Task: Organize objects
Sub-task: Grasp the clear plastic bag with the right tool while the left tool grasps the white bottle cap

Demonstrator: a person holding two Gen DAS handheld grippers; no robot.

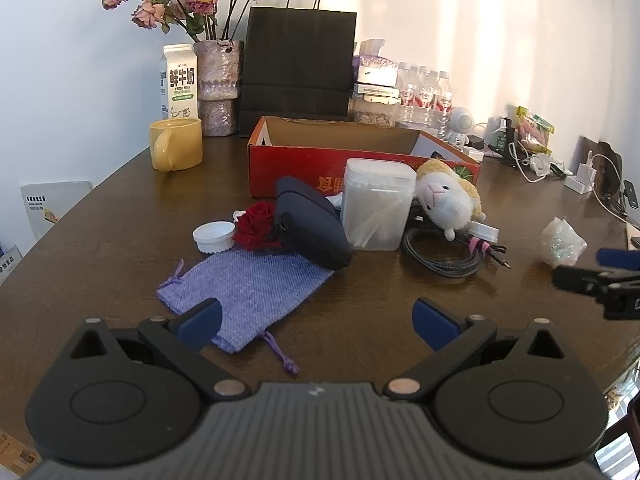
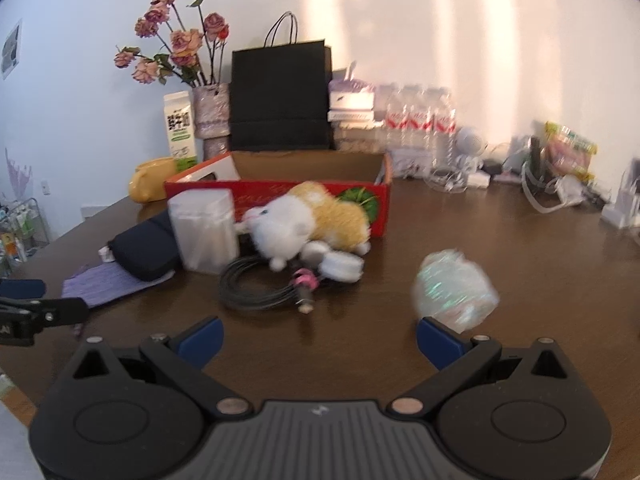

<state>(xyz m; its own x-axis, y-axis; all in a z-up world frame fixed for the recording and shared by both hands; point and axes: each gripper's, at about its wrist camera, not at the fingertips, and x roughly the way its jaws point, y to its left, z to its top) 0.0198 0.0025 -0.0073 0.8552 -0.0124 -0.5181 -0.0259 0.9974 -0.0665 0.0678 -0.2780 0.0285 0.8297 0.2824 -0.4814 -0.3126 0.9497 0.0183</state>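
An open red cardboard box (image 1: 288, 160) stands mid-table, also in the right wrist view (image 2: 280, 196). In front of it lie a purple knit pouch (image 1: 248, 292), a dark blue case (image 1: 308, 224), a red rose (image 1: 258, 226), a white cap (image 1: 214, 237), a clear plastic container (image 1: 378, 204), a plush sheep (image 1: 444, 196), a coiled black cable (image 1: 440, 254) and a crumpled iridescent wrapper (image 2: 454, 288). My left gripper (image 1: 318, 326) is open, just above the pouch's near end. My right gripper (image 2: 320, 342) is open and empty, its right finger beside the wrapper.
A yellow mug (image 1: 176, 144), milk carton (image 1: 179, 80), vase of dried roses (image 1: 218, 88), black paper bag (image 1: 298, 60), water bottles (image 1: 424, 94) and chargers with cables (image 1: 536, 160) line the back of the brown table (image 1: 120, 248).
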